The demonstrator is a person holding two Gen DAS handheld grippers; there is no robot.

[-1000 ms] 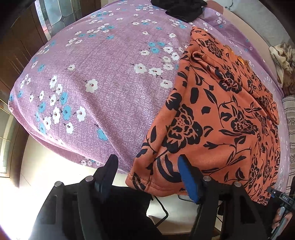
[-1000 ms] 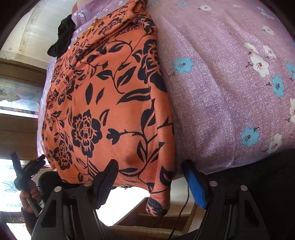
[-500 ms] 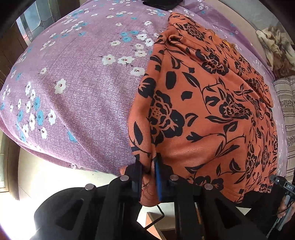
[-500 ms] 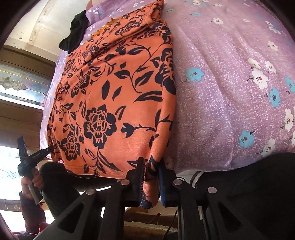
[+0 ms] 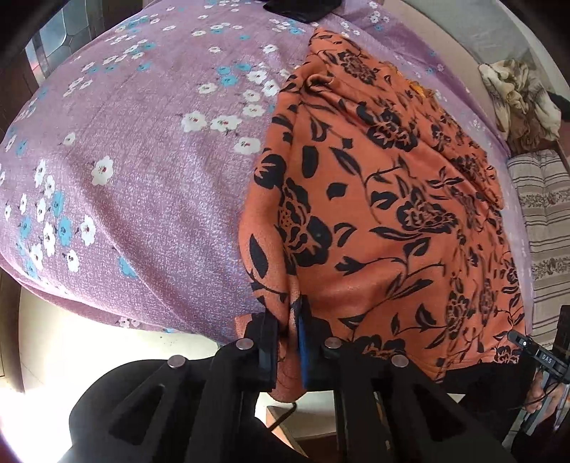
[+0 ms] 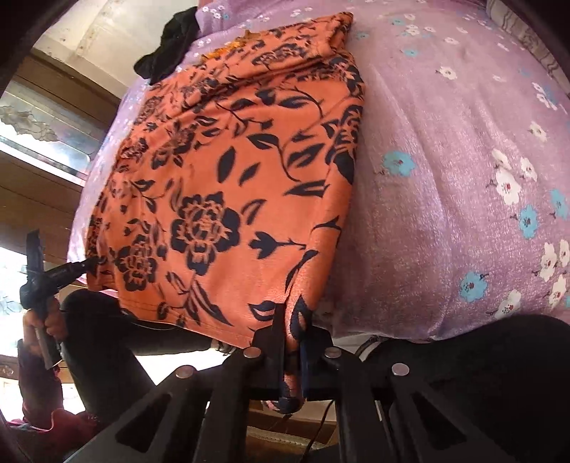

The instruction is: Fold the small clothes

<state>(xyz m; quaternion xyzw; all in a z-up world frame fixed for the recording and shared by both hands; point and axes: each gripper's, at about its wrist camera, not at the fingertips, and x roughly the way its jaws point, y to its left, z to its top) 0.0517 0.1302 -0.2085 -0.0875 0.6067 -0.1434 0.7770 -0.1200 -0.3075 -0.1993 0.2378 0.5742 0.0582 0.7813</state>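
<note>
An orange garment with black flowers [image 5: 384,199] lies flat on a purple floral bed sheet [image 5: 142,171], its near hem hanging over the bed's edge. My left gripper [image 5: 289,320] is shut on the hem at the garment's near left corner. In the right wrist view the same garment [image 6: 228,199] fills the middle, and my right gripper [image 6: 293,320] is shut on its near right corner. The left gripper also shows small at the right wrist view's left edge [image 6: 85,265].
A black cloth [image 5: 299,9] lies at the far end of the bed, also in the right wrist view [image 6: 171,50]. A crumpled beige blanket [image 5: 520,99] and striped bedding [image 5: 545,220] are at the right. The bed sheet [image 6: 463,185] spreads right of the garment.
A second ago both grippers were open at the garment's near hem. Both have closed on the hem corners and now hold them, with the cloth pulled slightly taut.
</note>
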